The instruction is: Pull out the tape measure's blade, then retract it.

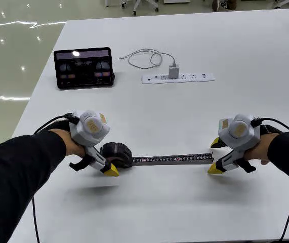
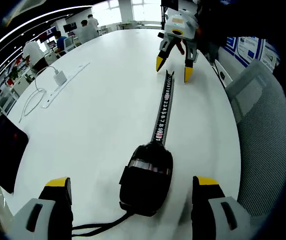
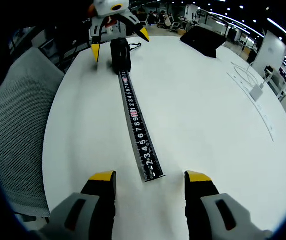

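A white tabletop (image 1: pixel 184 116) is seen with its near edge just below both grippers at 6 o'clock and its left edge near the left gripper (image 1: pixel 113 161) at 9 o'clock. Wide bare surface is offered toward 12 o'clock, where a black rectangular tablet (image 1: pixel 83 67) and a white power strip (image 1: pixel 178 78) are set well apart from the work. The black rounded tape measure case (image 2: pixel 148 177) is flanked by the left gripper's 2 widely spread jaws, with gaps on both sides. Its grey numbered blade (image 3: pixel 137 132) is drawn out toward 3 o'clock, and its end is laid untouched between the spread jaws of the right gripper (image 1: pixel 215 156). In the head view, the left gripper's far jaw cannot be made out, nor can the blade's numerals be read.
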The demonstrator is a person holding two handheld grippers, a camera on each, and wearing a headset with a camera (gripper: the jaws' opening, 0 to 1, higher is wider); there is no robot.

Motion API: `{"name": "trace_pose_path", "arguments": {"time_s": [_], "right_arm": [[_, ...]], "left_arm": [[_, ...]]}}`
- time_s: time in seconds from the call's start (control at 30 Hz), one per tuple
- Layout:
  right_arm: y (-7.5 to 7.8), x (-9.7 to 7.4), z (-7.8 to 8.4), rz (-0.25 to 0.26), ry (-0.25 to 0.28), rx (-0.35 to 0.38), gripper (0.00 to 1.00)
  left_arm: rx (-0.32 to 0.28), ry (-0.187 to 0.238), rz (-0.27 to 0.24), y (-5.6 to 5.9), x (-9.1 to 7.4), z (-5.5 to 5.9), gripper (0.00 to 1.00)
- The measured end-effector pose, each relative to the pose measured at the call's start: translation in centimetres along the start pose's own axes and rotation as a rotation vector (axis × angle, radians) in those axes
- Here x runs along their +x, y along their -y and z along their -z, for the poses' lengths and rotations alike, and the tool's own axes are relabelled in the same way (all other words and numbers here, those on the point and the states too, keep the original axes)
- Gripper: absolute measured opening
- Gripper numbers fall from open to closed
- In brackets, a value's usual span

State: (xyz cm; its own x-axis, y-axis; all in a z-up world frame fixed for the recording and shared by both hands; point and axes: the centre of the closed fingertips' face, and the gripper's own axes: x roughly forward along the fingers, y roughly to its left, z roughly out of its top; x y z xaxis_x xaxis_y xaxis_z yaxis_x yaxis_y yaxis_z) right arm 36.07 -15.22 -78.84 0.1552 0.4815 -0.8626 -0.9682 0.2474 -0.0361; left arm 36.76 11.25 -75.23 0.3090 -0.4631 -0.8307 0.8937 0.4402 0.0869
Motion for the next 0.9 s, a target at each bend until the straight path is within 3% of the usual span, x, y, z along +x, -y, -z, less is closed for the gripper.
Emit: {"name": "trace_pose_path", "arguments": {"time_s": [0.17, 0.27, 0.43, 0.53, 0.7, 0.9], "right_arm": [[0.3, -0.4, 0.4, 0.043, 0.018, 0.061, 0.61], [0.6, -1.0, -0.5, 0.076, 0.096, 0.169, 0.67], [0.8, -2.2, -0.7, 0.119, 0.146, 0.211, 0.71], [0.9, -3.1, -0.7, 0.143, 0.179, 0.247, 0.71], [0.5, -4.4, -0.4, 0.189, 0.247, 0.302, 0.75], [-1.3, -5.2, 0.6, 0.208, 0.263, 0.317, 0.81]], "left_arm": [[-0.070, 0.045, -0.023, -0.3, -0.5, 0.0, 1.00], [-0.133, 0.080, -0.049, -0.6, -1.0, 0.1, 1.00], [-0.248, 0.123, -0.103, -1.4, -2.3, 0.7, 1.00], [-0.321, 0.190, -0.133, -1.7, -3.4, 0.5, 1.00], [-0.349, 0.240, -0.179, -1.8, -4.7, 1.4, 1.00], [-0.362, 0.311, -0.193, -0.8, -6.2, 1.8, 1.00]]}}
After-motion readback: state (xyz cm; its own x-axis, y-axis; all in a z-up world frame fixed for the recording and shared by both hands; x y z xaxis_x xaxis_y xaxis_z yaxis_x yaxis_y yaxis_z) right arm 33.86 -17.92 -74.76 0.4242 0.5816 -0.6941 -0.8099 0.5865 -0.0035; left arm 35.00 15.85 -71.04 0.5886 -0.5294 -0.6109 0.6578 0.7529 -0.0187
